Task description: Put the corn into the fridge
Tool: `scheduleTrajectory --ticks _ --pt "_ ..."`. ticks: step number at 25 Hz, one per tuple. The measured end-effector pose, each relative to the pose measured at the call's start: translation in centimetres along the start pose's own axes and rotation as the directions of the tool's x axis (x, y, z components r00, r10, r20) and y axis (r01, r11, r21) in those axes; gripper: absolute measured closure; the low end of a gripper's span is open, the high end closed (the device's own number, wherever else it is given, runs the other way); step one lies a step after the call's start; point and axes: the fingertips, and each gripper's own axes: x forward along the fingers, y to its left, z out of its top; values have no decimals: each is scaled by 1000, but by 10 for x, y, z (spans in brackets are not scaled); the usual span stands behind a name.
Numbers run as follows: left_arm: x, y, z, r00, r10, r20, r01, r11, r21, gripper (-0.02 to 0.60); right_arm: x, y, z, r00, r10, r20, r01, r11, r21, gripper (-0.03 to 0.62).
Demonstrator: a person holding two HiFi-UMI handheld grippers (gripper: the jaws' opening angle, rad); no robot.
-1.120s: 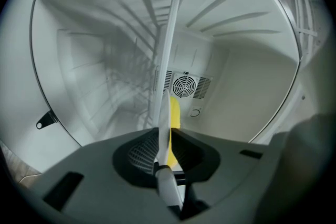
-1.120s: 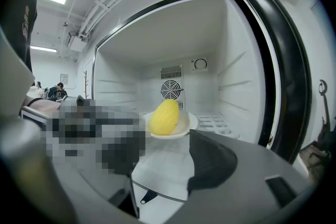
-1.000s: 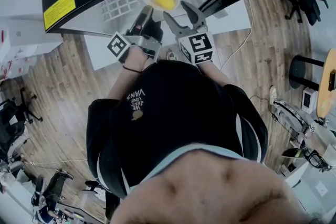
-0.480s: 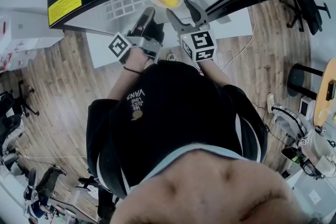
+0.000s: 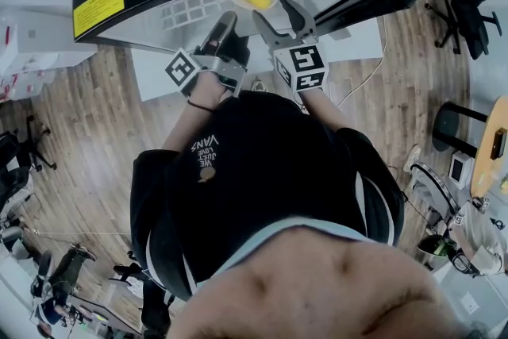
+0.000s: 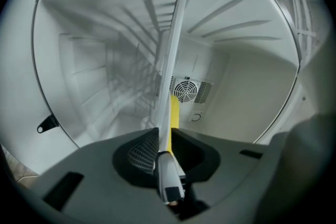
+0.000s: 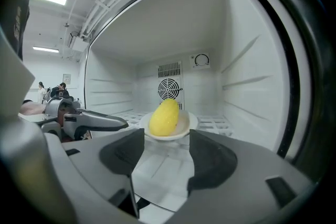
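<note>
Clamping plate (image 6: 170, 76) edge-on, left claw (image 6: 161, 136) | corn (image 6: 174, 113) mostly hidden behind | right claw (image 7: 167, 140) agape

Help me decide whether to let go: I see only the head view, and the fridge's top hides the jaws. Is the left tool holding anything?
Observer: Yes. In the left gripper view, the left tool is shut on the rim of the white dish, which shows edge-on.
Operator: Is the corn on that dish?
Observer: Yes. The right gripper view shows the corn lying in it, with the round fan behind.
Operator: And the right tool?
Observer: The right tool is open with nothing between its jaws. The dish sits beyond them.
</note>
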Motion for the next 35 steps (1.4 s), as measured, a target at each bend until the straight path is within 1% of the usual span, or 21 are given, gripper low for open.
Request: scheduleTrajectory --ticks 10,16,22,29,32,35 --pt "-1 0 2 1000 1 12 -1 1000 6 528 8 -4 1 1000 10 4 -10 1000 -1 336" --pt "-1 -1 1 1000 -3 2 3 1000 15 528 9 -5 0 1000 6 1 -6 1000 11 336" --pt "0 -5 -1 1000 -22 -23 22 999 39 528 6 -9 0 1000 -12 4 12 1000 15 336" --pt "-1 -16 0 997 -42 -58 49 990 131 528 -4 -7 5 999 -40 19 39 999 30 336" --pt "-1 -22 -1 995 -46 -87 62 980 189 528 -10 -7 5 998 -55 26 54 998 39 336" --pt "-1 -29 -2 993 -46 -109 73 965 251 528 -15 -6 9 997 -71 37 69 997 44 336"
